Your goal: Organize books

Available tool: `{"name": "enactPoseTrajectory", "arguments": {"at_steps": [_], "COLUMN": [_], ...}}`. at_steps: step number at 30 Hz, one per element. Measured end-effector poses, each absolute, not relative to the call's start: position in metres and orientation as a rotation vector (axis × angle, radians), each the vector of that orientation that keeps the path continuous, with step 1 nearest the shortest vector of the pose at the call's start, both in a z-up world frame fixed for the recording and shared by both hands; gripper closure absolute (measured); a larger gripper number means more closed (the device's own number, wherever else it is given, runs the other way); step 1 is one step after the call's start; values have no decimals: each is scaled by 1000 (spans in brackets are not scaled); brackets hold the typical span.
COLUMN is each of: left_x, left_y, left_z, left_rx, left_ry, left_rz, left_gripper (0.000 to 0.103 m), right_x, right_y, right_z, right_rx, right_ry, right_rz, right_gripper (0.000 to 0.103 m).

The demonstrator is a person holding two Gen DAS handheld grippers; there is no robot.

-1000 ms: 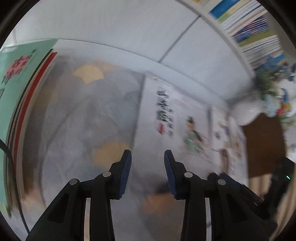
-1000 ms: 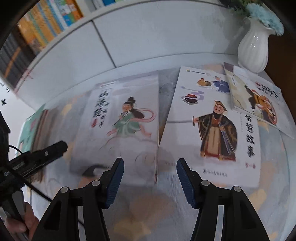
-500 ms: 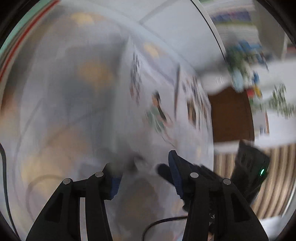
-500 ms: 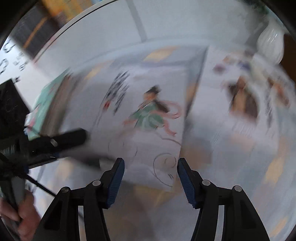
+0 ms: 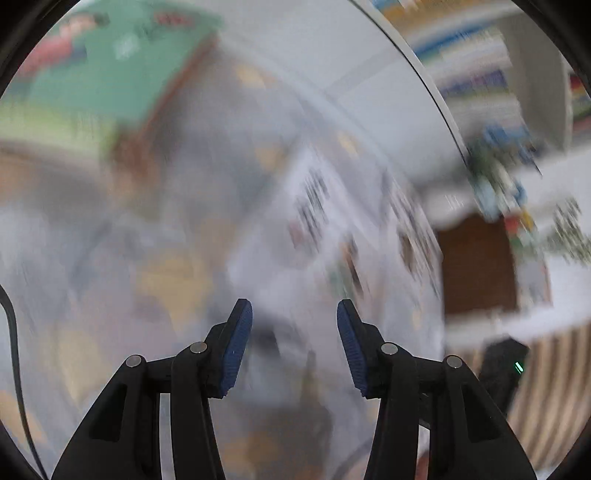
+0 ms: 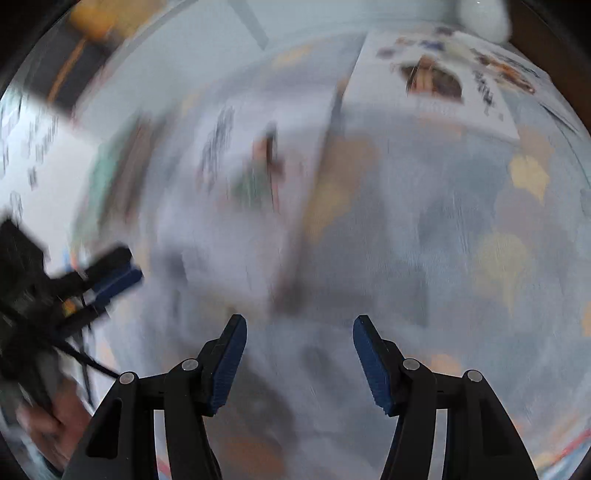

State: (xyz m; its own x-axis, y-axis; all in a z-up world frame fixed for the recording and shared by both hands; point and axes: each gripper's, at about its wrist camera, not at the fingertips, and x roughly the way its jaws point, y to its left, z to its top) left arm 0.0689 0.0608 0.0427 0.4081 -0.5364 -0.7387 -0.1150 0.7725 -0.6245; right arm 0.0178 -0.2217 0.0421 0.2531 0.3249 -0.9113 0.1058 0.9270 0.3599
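Blurred white picture book (image 6: 243,166) flat on the desk (image 6: 461,236), green book (image 5: 99,74) beside, left gripper (image 5: 293,332) and right gripper (image 6: 299,350) both open, empty

Motion blur across both views. Cover print on white book (image 5: 332,236) unreadable; green book (image 5: 110,74) cropped at frame edge. Shelved spines (image 5: 472,55) smeared. Vase (image 6: 480,14) cut off at top.

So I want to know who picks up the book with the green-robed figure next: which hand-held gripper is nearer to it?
Left: its tips sit at the book's left edge. Right hovers short of its near edge.
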Motion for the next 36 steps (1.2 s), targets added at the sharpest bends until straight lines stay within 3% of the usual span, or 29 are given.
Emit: {"name": "enactPoseTrajectory", "arguments": {"at_steps": [3, 6, 16, 26, 29, 31, 36], "left_x": [101, 104, 1, -29, -30, -29, -15], "left_y": [51, 43, 47, 52, 55, 51, 38], "left_z": [33, 15, -4, -7, 5, 20, 6], "left_rx": [-582, -584, -724, -816, -999, -970, -799], "left_ry": [1159, 1209, 1359, 1333, 1228, 1169, 1231], "left_rz": [-202, -230, -506, -554, -668, -713, -556], "left_gripper": [58, 58, 55, 55, 55, 55, 80], "right_x": [50, 58, -15, -60, -53, -51, -47], "right_y": [-211, -195, -206, -228, -216, -217, -232], "right_z": [36, 23, 23, 19, 18, 16, 8], "right_rx": [309, 310, 193, 346, 334, 359, 511], "right_ry": [1304, 1333, 1322, 1364, 1352, 1345, 1350], "right_rz": [11, 79, 255, 235, 227, 247, 271], "right_gripper": [45, 53, 55, 53, 52, 52, 52]}}
